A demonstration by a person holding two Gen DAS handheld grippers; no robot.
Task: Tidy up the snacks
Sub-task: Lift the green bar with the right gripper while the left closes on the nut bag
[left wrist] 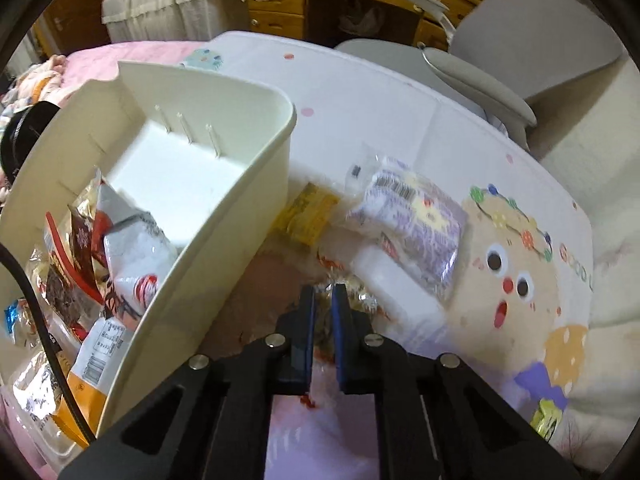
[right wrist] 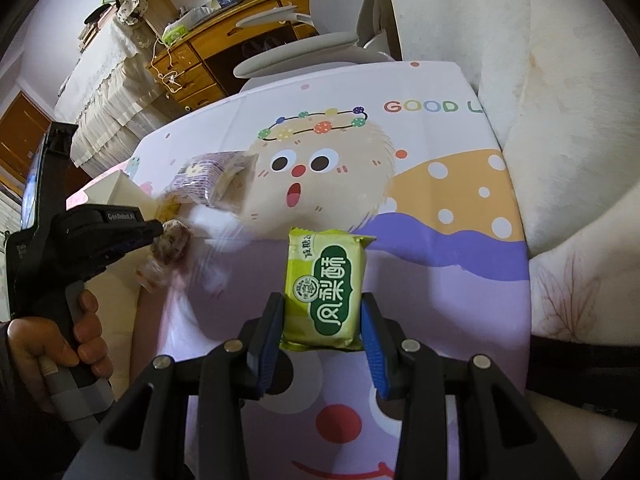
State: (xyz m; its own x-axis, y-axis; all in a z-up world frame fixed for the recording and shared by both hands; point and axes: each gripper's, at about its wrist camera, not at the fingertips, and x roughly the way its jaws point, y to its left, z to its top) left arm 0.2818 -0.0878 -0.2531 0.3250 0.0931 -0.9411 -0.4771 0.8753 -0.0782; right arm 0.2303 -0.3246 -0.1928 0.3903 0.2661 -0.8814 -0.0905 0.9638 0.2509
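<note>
Nearest us, our right gripper [right wrist: 323, 322] clamps a green snack packet [right wrist: 325, 286] between its blue pads, lifted above the cartoon-printed desk [right wrist: 440, 208]. Our left gripper [left wrist: 323, 294] is closed on a clear-wrapped snack [right wrist: 170, 246]; what it contains is too blurred to tell. Left of it stands a cream bin [left wrist: 224, 208], its near part filled with snack bags [left wrist: 120, 248]. Farther out, a yellow packet [left wrist: 310, 212] and a purple packet [left wrist: 412, 220] lie beside the bin. Beyond the desk stands a grey chair [left wrist: 516, 40].
</note>
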